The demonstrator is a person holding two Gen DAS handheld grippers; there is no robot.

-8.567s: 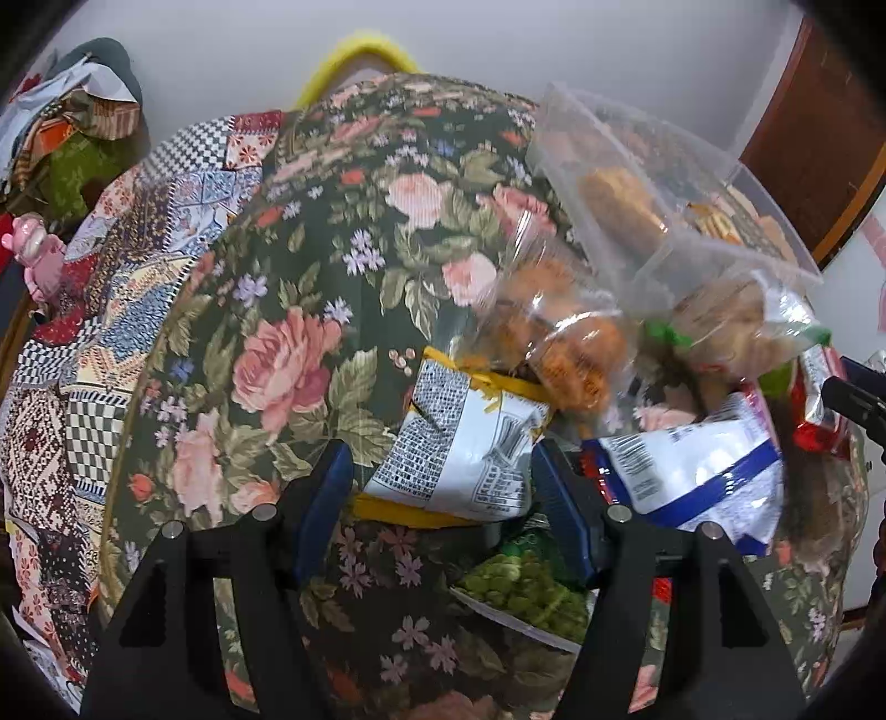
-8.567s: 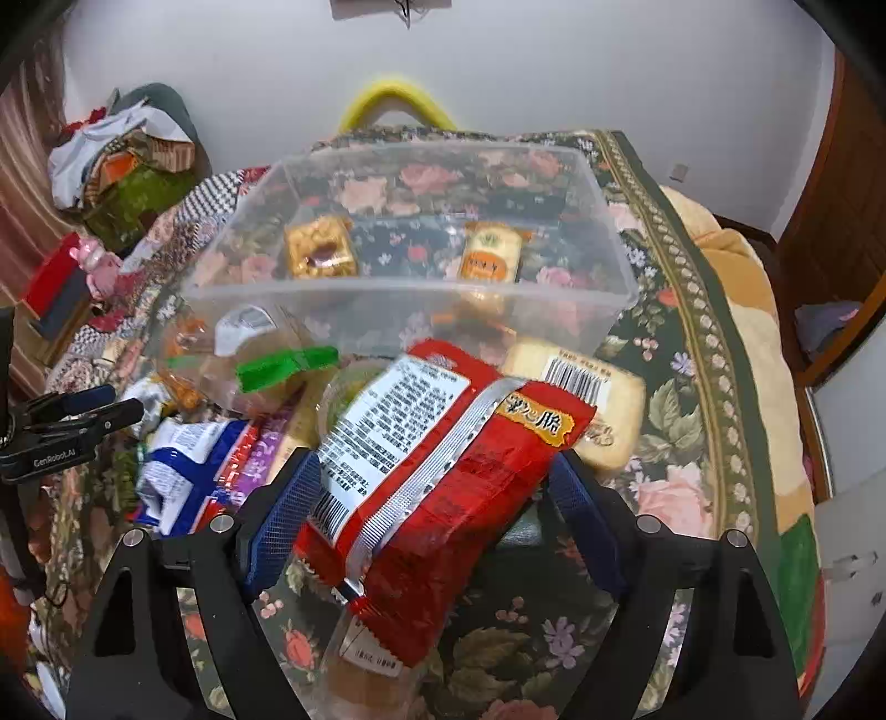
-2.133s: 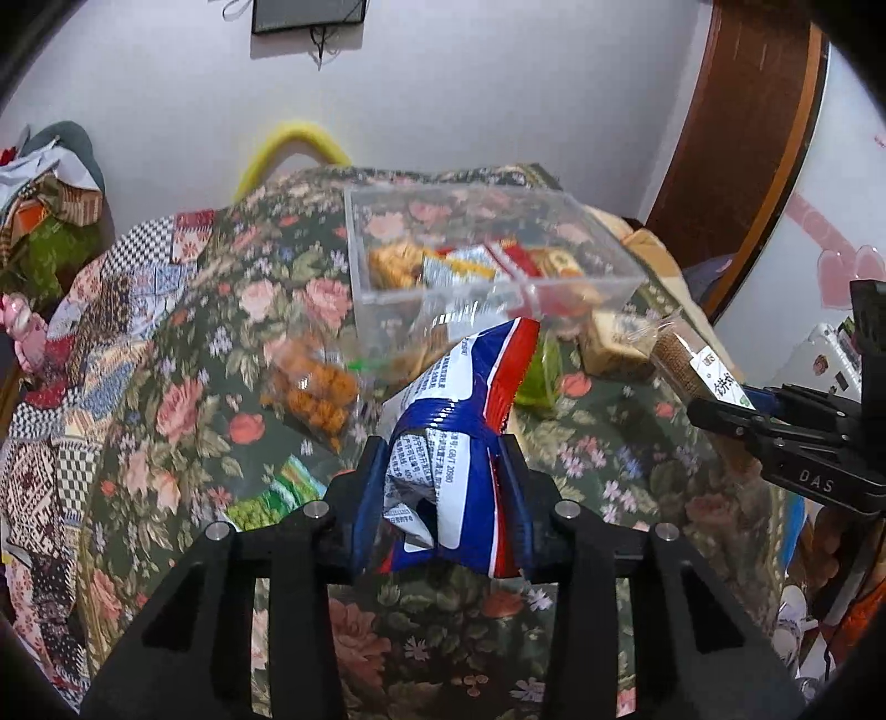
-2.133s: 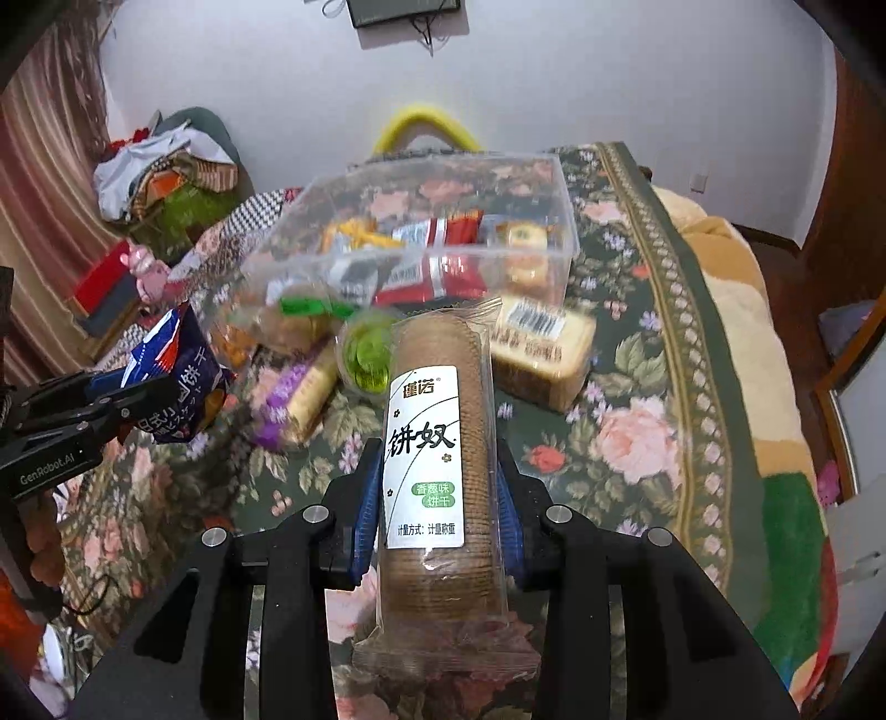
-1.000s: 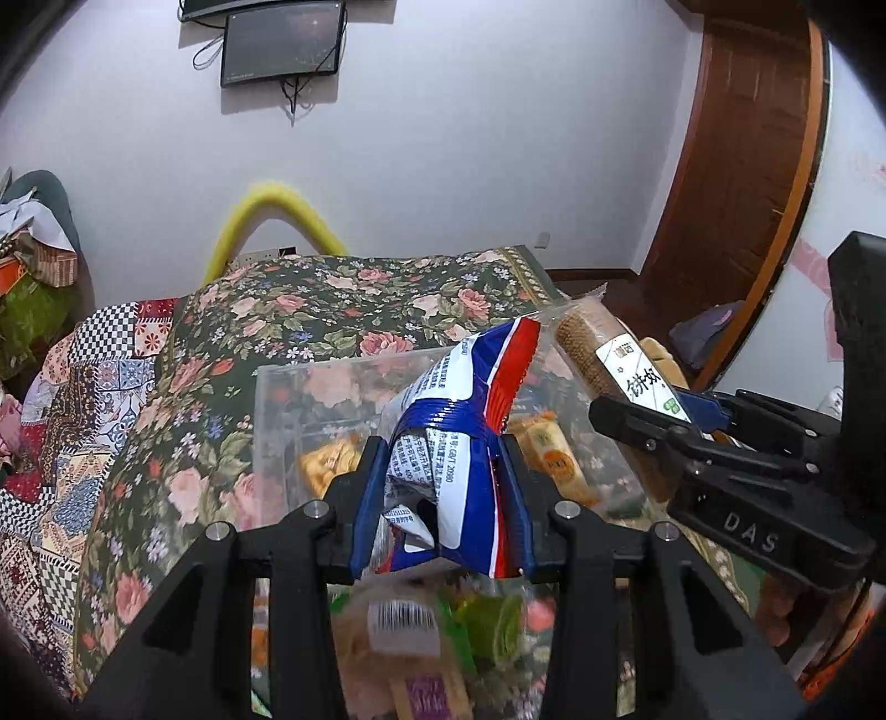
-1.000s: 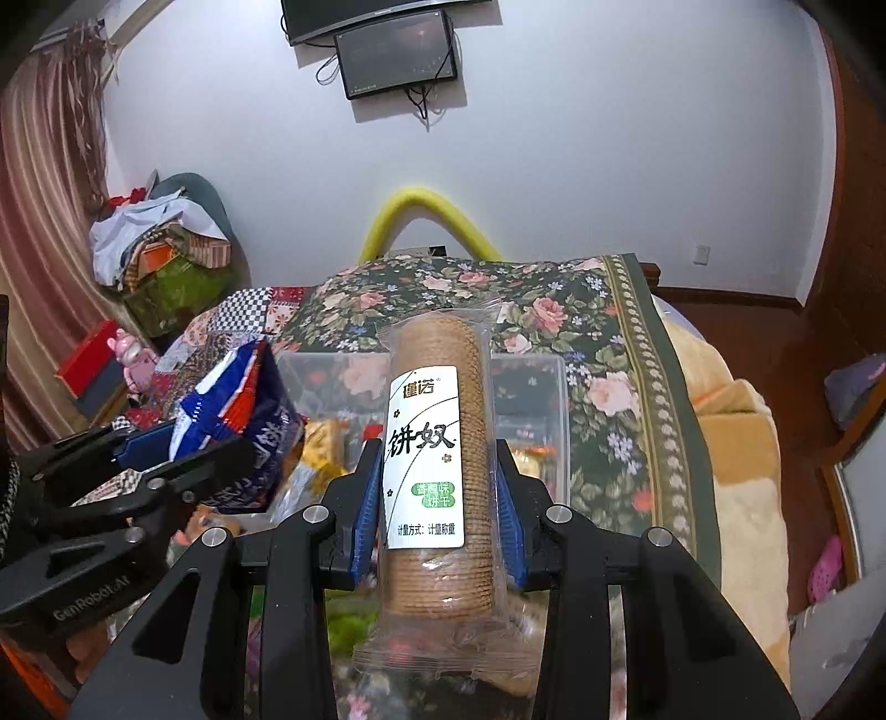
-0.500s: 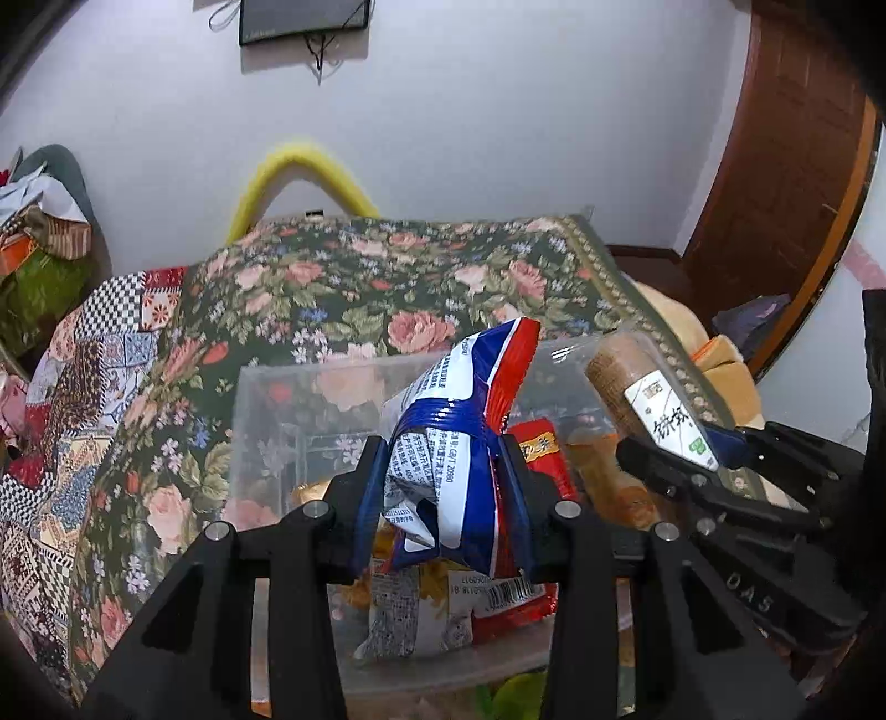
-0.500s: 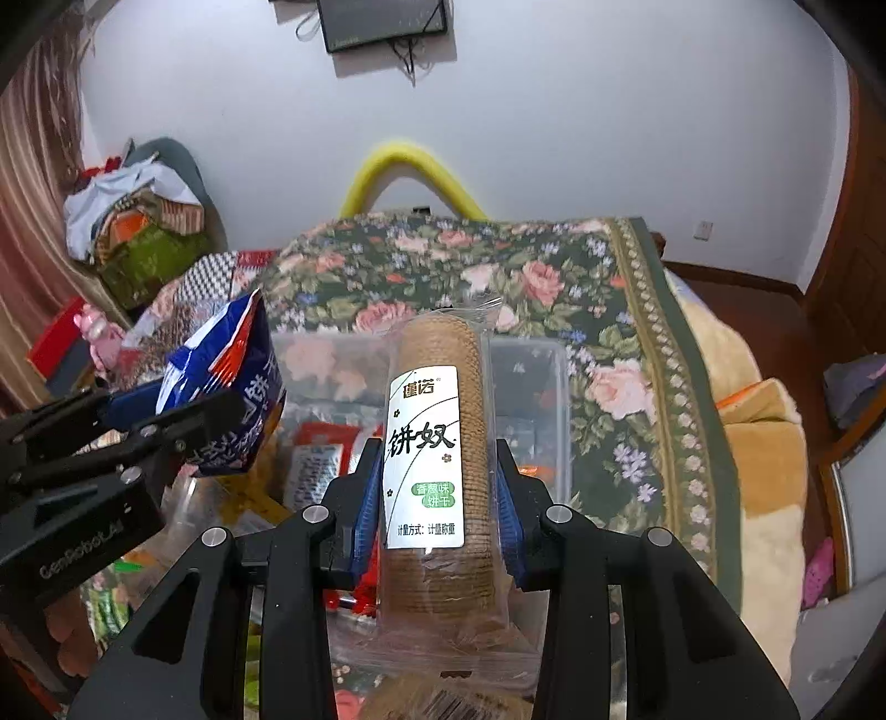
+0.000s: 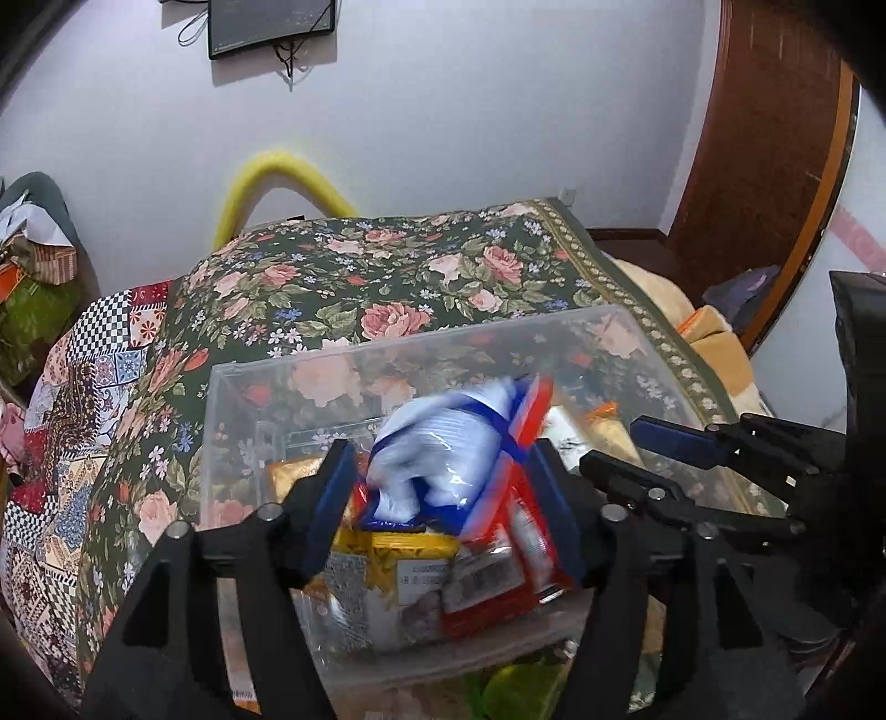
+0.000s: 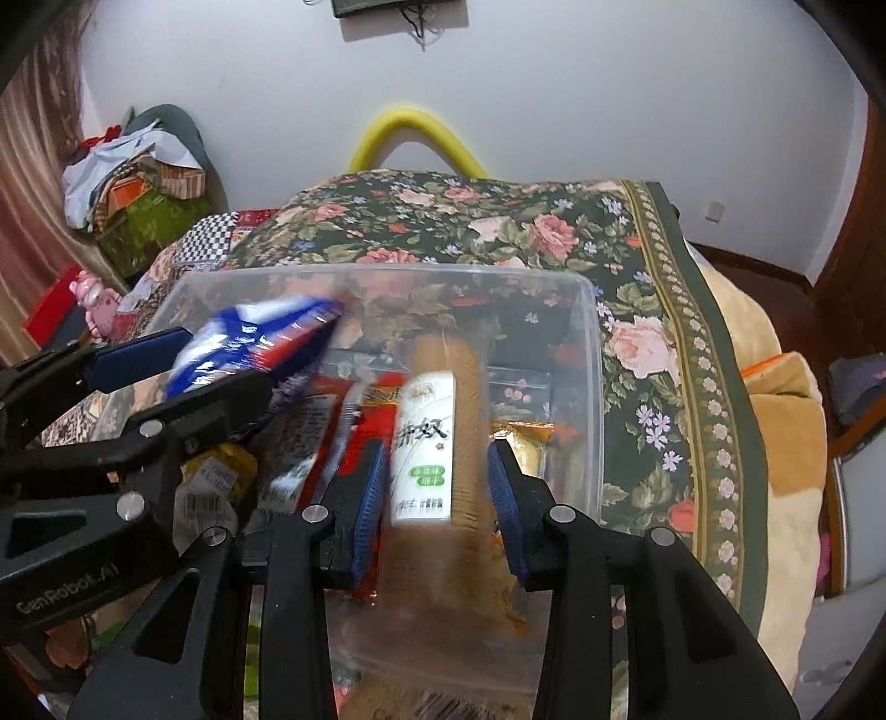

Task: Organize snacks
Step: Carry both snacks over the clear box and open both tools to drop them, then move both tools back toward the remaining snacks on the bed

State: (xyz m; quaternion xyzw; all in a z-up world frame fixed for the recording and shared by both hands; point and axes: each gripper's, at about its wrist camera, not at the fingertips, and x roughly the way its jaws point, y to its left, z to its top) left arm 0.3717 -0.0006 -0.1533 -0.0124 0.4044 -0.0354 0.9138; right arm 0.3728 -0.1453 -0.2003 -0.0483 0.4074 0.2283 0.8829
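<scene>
White walls close in a bedroom where a floral bedspread (image 9: 387, 288) carries a clear bin (image 10: 587, 354) partly filled with snack packets. A yellow hoop (image 10: 410, 133) stands at the bed's far end, under a wall screen (image 9: 271, 25).

Over the bin's left half, the left gripper (image 9: 443, 493) has its jaws opening. The blue bag (image 9: 443, 448) sits between them, blurred, and the pads no longer press it; it looks to be dropping toward the yellow packet (image 9: 410, 554) and red packet (image 9: 498, 587) already in the bin.

Over the right half, the right gripper (image 10: 437, 498) points down into the bin with the biscuit roll (image 10: 437, 437) between its blue pads. The roll is smeared and gaps show on both sides, so the pads seem to have let go, though the blur makes this uncertain. Its far end lies inside the bin, beside a gold packet (image 10: 520, 443) near the right wall.
</scene>
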